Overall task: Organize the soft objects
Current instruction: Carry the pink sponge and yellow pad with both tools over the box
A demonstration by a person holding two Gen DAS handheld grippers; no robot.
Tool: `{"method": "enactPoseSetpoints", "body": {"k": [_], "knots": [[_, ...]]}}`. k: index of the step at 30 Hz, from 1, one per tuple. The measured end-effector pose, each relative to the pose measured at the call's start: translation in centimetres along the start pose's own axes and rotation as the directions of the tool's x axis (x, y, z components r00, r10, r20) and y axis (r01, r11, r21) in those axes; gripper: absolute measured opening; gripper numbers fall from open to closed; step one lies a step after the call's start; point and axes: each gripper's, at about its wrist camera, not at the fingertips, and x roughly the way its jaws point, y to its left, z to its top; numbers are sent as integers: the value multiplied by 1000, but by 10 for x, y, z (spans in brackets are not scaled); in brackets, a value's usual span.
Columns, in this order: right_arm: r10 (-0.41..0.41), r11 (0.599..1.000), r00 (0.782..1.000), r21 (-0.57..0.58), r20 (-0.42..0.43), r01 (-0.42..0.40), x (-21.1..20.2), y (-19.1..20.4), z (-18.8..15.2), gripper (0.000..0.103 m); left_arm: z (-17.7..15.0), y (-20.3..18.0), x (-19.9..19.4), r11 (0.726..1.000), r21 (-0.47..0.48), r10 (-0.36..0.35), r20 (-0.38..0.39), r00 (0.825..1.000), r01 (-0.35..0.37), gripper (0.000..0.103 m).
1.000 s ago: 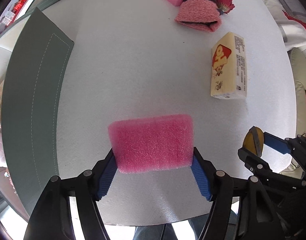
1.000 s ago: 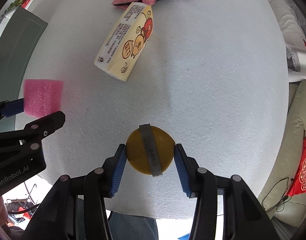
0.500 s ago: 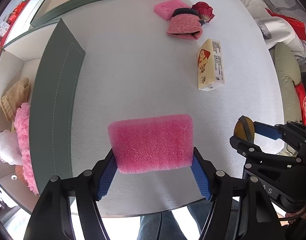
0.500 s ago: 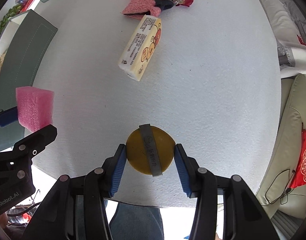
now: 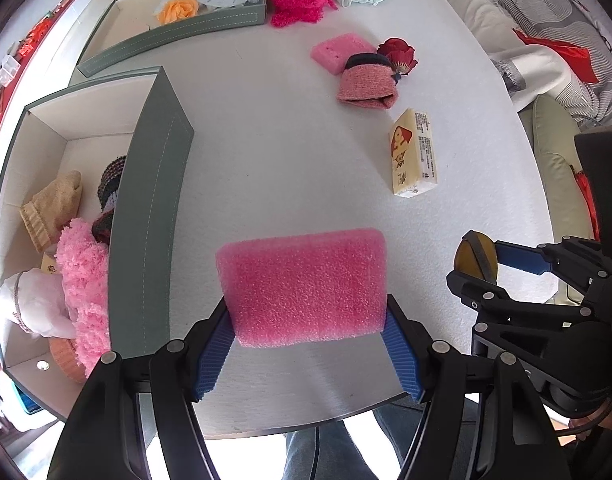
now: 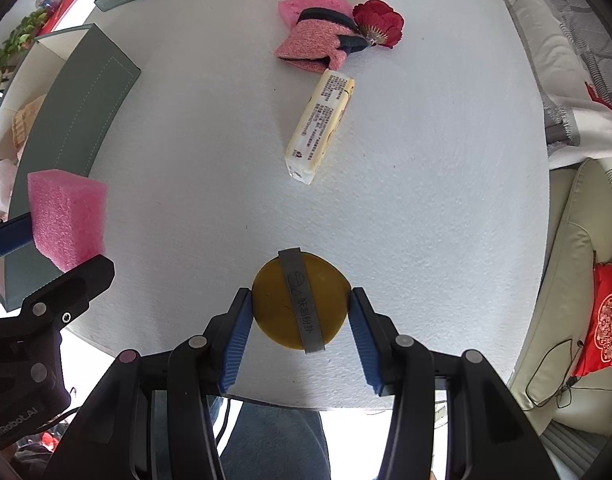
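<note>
tissue pack (image 5: 413,153), knitted pouch (image 5: 367,84), red flower (image 5: 398,53), grey box (image 5: 146,216)

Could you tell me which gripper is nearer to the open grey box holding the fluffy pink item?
Left. The left gripper, holding the pink sponge, hangs beside the grey box; the right gripper, holding the yellow round puff, is farther off.

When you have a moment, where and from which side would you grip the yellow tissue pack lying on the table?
Probably from above, across the short width of the yellow tissue pack, near its middle. It lies flat, long and narrow, and its long sides are clear of the pink knitted piece at its far end.
</note>
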Motion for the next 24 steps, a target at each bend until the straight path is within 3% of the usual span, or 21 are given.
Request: {"method": "enactPoseSetpoints", "body": {"k": [14, 24], "knots": [[-30, 1000, 997, 7, 66, 29, -31, 8, -5, 52, 5, 22, -35, 1000, -13, -10, 105, 994, 11, 71], [-38, 997, 992, -59, 120, 46, -56, 42, 10, 52, 2, 65, -59, 994, -112, 19, 180, 984, 2, 71]]}}
